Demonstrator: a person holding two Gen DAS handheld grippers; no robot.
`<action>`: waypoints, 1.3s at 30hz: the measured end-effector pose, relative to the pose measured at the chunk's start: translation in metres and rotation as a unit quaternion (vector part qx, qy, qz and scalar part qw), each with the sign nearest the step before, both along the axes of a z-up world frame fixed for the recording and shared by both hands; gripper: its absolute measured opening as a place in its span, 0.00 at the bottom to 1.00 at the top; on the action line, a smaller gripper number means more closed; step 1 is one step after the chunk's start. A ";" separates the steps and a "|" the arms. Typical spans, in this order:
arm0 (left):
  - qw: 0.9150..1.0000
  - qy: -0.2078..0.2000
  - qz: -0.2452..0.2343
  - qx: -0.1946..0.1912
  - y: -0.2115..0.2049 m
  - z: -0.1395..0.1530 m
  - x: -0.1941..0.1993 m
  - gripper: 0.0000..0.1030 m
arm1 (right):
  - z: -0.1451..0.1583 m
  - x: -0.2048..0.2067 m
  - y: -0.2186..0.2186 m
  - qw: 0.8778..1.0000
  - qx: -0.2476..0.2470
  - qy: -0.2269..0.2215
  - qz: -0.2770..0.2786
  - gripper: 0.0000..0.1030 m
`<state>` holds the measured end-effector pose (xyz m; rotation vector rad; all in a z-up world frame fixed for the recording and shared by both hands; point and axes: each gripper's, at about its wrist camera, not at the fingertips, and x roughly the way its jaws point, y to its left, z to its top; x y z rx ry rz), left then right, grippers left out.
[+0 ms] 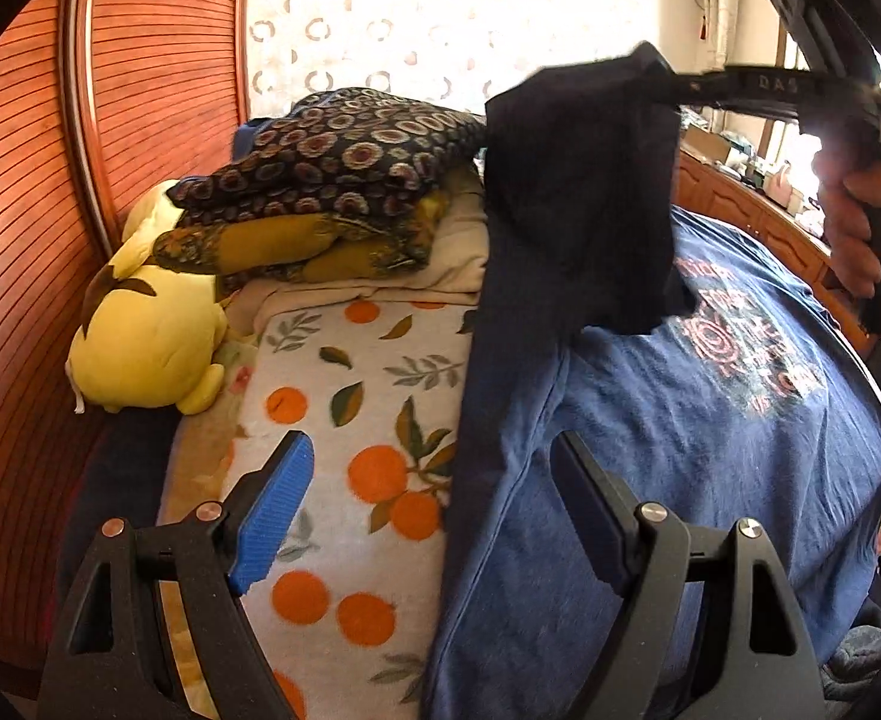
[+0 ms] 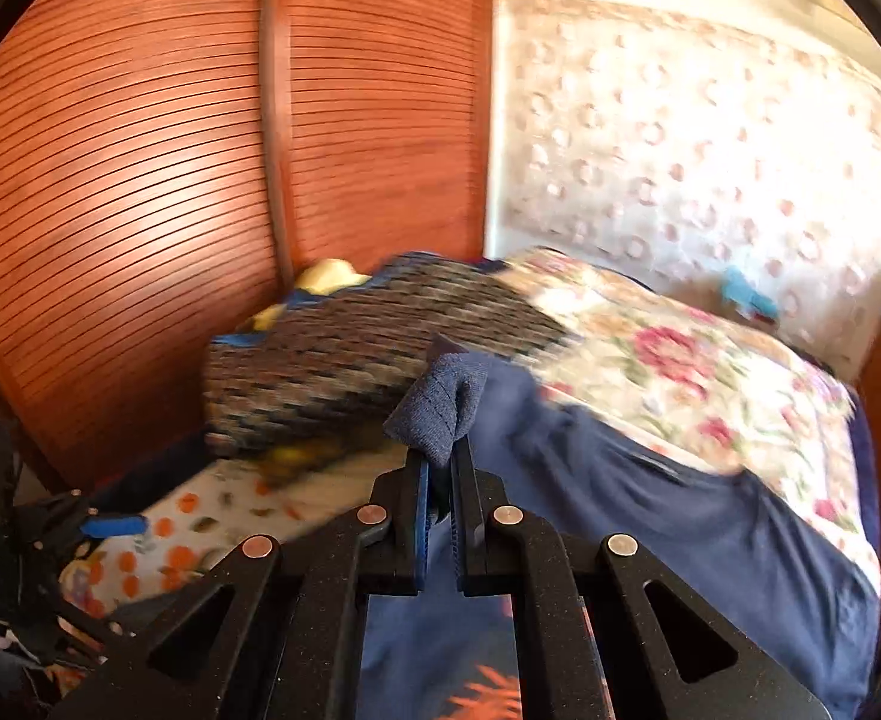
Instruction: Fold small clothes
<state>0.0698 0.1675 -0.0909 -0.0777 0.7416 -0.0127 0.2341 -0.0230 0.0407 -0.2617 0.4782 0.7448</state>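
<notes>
Your right gripper (image 2: 438, 462) is pinched tight on a bunched corner of the blue T-shirt (image 1: 668, 456), and that corner hangs lifted at about one o'clock in the left wrist view, with the fabric draping down from it in a dark fold. Your left gripper (image 1: 434, 516) stands wide with nothing between its pads, poised low over the shirt's left edge at six o'clock.

To do this fold well, carry the lifted corner across in one smooth arc so the sleeve side lands flat on the body of the shirt, and keep it high enough that the hanging cloth does not drag and wrinkle. It looks wise to bring the left gripper down onto the shirt's near edge to pin it, since the soft cotton will likely slide on the orange-print blanket (image 1: 344, 420) otherwise.

The shirt is a mid-blue knit, spread across the bed from six toward three o'clock, with a faded red printed design (image 1: 746, 348) on it. It lies mostly smooth. The yellow plush toy (image 1: 146, 348) at nine o'clock and the patterned pile (image 1: 344, 162) at eleven sit well apart from it.
</notes>
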 end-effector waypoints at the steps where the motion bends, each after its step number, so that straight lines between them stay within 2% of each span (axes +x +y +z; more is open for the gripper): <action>1: 1.000 0.001 -0.004 0.000 -0.003 0.000 0.003 0.79 | -0.002 0.006 -0.009 1.000 -0.001 0.011 -0.015 0.06; 5: 1.000 0.006 -0.017 0.007 -0.014 -0.002 0.011 0.79 | -0.027 0.033 -0.026 0.994 -0.045 0.074 -0.071 0.06; 7: 1.000 0.008 -0.019 0.011 -0.017 -0.004 0.013 0.79 | -0.042 0.040 -0.034 0.990 -0.059 0.088 -0.094 0.07; 10: 1.000 0.014 -0.018 0.017 -0.019 -0.005 0.016 0.79 | -0.056 0.043 -0.036 0.986 -0.078 0.088 -0.117 0.22; 12: 0.999 0.017 -0.017 0.022 -0.020 -0.006 0.018 0.79 | -0.060 0.046 -0.037 0.986 -0.069 0.094 -0.118 0.27; 14: 0.999 0.019 -0.017 0.026 -0.021 -0.007 0.020 0.79 | -0.064 0.050 -0.032 0.986 -0.063 0.104 -0.117 0.38; 16: 0.999 0.021 -0.013 0.034 -0.022 -0.007 0.022 0.79 | -0.068 0.049 -0.041 0.986 -0.050 0.111 -0.116 0.39; 17: 0.999 0.021 -0.011 0.037 -0.022 -0.007 0.022 0.79 | -0.067 0.062 -0.044 0.986 -0.042 0.115 -0.111 0.39; 22: 0.999 0.020 -0.005 0.037 -0.017 -0.007 0.023 0.79 | -0.069 0.025 -0.057 0.991 -0.020 0.126 -0.032 0.39; 26: 0.999 0.023 0.002 0.037 -0.013 -0.010 0.024 0.79 | -0.084 -0.009 -0.045 0.990 -0.039 0.131 0.023 0.39; 30: 0.999 0.032 0.011 0.038 -0.009 -0.015 0.027 0.79 | -0.105 -0.020 -0.035 0.988 -0.081 0.123 0.042 0.39; 33: 0.999 0.034 0.016 0.027 -0.004 -0.018 0.028 0.79 | -0.117 -0.017 -0.033 0.988 -0.119 0.099 0.018 0.36; 36: 0.999 0.031 0.022 0.026 -0.003 -0.018 0.027 0.80 | -0.117 -0.014 -0.036 0.988 -0.121 0.092 0.013 0.28; 38: 0.999 0.030 0.026 0.024 -0.001 -0.018 0.027 0.80 | -0.116 -0.013 -0.035 0.988 -0.124 0.092 0.022 0.08; 39: 0.999 0.029 0.028 0.024 -0.001 -0.018 0.027 0.80 | -0.115 -0.015 -0.037 0.988 -0.124 0.090 0.027 0.06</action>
